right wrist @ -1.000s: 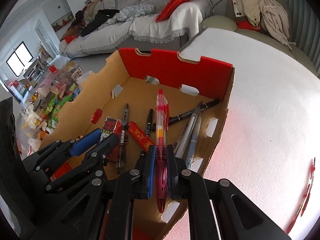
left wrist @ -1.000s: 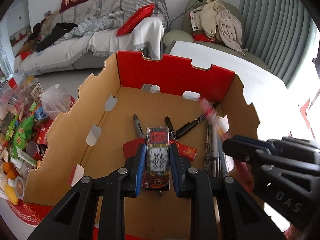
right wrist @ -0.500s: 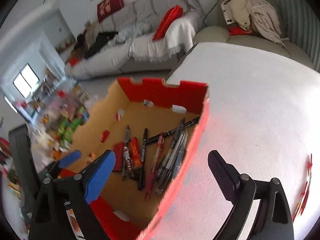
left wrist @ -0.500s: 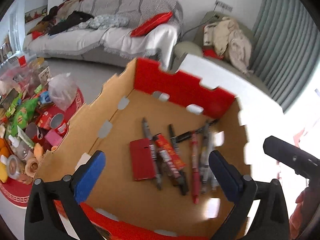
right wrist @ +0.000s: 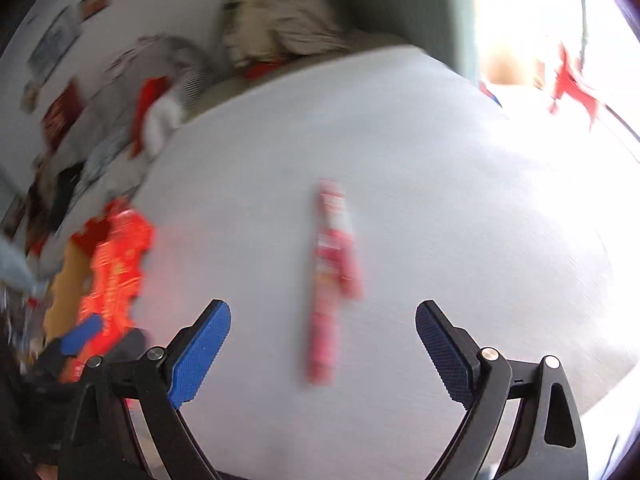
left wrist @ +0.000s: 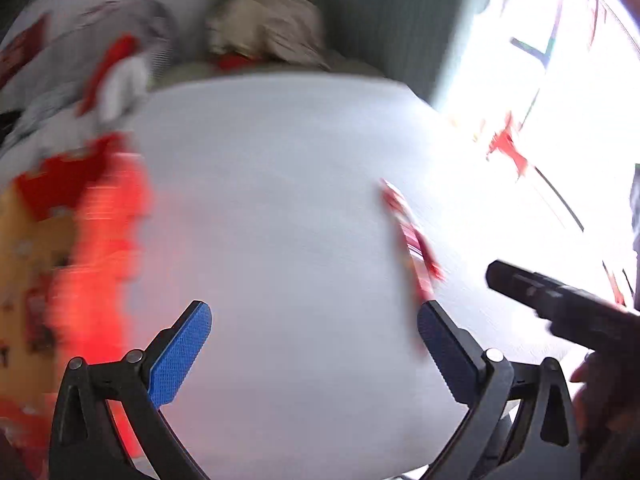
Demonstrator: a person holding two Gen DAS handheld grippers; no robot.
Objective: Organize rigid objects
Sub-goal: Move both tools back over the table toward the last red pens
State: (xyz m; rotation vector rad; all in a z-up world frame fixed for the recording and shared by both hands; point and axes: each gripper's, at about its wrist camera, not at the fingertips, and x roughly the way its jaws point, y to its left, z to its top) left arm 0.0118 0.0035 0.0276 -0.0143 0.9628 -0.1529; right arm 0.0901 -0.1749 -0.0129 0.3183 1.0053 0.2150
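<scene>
Both views are blurred by motion. A red and white pen (right wrist: 330, 276) lies on the white table (right wrist: 440, 208), ahead of my right gripper (right wrist: 323, 344), which is open and empty. The same pen (left wrist: 412, 248) shows in the left wrist view, ahead of the right fingertip of my left gripper (left wrist: 314, 344), also open and empty. The red and brown cardboard box (left wrist: 52, 240) stands at the left edge; it also shows in the right wrist view (right wrist: 108, 264). My right gripper's finger (left wrist: 560, 304) shows at the right of the left wrist view.
An armchair with beige clothes (right wrist: 280, 36) stands behind the table. A sofa with red cushions (left wrist: 104, 72) is at the back left. A bright window (left wrist: 560, 80) is on the right.
Both grippers have opened, dropping the card pack and red pen in the box, and swung right, away from the box, over the white table toward the pen.
</scene>
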